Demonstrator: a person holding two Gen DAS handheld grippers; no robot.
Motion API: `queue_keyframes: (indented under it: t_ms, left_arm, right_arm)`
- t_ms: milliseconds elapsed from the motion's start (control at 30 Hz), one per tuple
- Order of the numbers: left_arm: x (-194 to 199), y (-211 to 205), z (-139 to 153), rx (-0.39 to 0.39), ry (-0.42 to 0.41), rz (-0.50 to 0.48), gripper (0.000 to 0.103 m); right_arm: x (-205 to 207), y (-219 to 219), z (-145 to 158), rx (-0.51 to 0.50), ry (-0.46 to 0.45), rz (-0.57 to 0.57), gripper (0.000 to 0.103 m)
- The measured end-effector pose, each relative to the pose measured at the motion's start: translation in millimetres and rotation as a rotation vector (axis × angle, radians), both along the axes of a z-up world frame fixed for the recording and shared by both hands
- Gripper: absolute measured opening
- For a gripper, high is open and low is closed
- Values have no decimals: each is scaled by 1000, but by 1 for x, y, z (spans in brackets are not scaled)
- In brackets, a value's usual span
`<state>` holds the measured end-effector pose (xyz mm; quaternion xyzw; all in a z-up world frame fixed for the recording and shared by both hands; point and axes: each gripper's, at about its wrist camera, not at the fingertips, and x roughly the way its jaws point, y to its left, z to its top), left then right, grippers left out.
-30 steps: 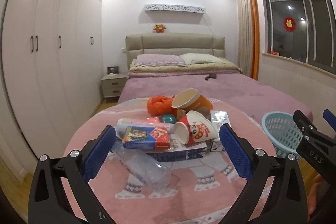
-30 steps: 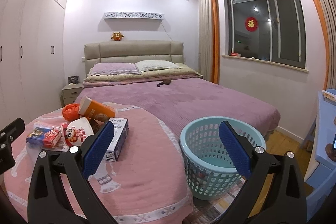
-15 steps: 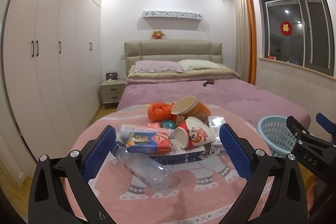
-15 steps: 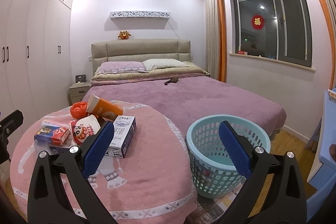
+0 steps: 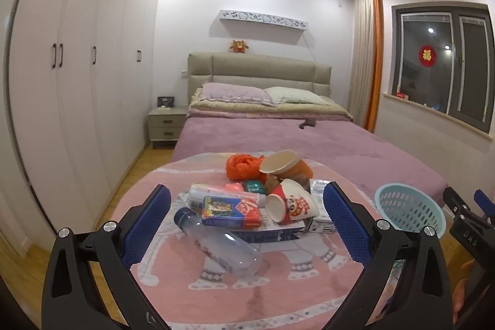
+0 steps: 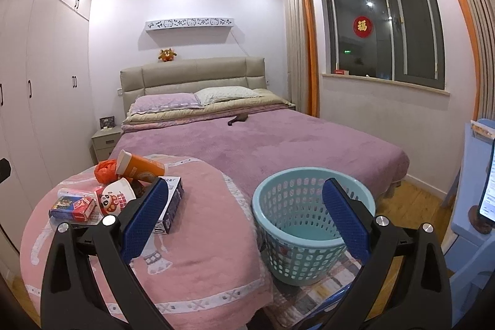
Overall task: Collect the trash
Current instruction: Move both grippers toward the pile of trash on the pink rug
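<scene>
Here, through the left wrist camera: left gripper (image 5: pixel 246 225) with blue-padded fingers spread wide, nothing between them, hovering short of the trash pile on a round table under a pink cloth (image 5: pixel 247 283). Nearest in the pile, a clear plastic bottle (image 5: pixel 221 240) lying on its side with its dark cap toward the left finger. Just behind, a red and blue box (image 5: pixel 232 210) resting on a dark flat carton (image 5: pixel 272 232). Beside the box, a red panda-print cup (image 5: pixel 292 206) tipped over, mouth facing left. Farther back, an orange cup (image 5: pixel 286 167) on its side, next to a crumpled orange bag (image 5: pixel 243 167). At the right edge, a light blue basket (image 5: pixel 410 211) beyond the table, and part of the right gripper (image 5: pixel 467 207).

Next, through the right wrist camera: right gripper (image 6: pixel 246 215) likewise wide apart and empty, framing the light blue basket (image 6: pixel 312 225), which stands on the floor just beside the table, between it and the purple bed (image 6: pixel 278 138). Basket interior apparently bare. Trash pile off to the left on the pink cloth (image 6: pixel 191 243): panda-print cup (image 6: pixel 116 200), orange cup (image 6: pixel 140 167), orange bag (image 6: pixel 105 170), red and blue box (image 6: pixel 72 206).
</scene>
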<state>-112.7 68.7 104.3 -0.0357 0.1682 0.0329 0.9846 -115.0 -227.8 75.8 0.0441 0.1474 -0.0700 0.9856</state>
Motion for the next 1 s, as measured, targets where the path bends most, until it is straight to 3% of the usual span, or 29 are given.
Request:
queue_keyframes:
  t_ms: [567, 667, 1000]
  left_arm:
    - [-1, 39, -7, -31, 54, 57, 96]
    - [5, 43, -9, -56, 90, 44, 96]
    - [10, 40, -3, -96, 94, 29, 96]
  right_arm:
    - [10, 25, 0, -1, 18, 85, 95]
    - [11, 26, 1, -12, 32, 109, 88]
    - [22, 36, 16, -19, 17, 150, 77]
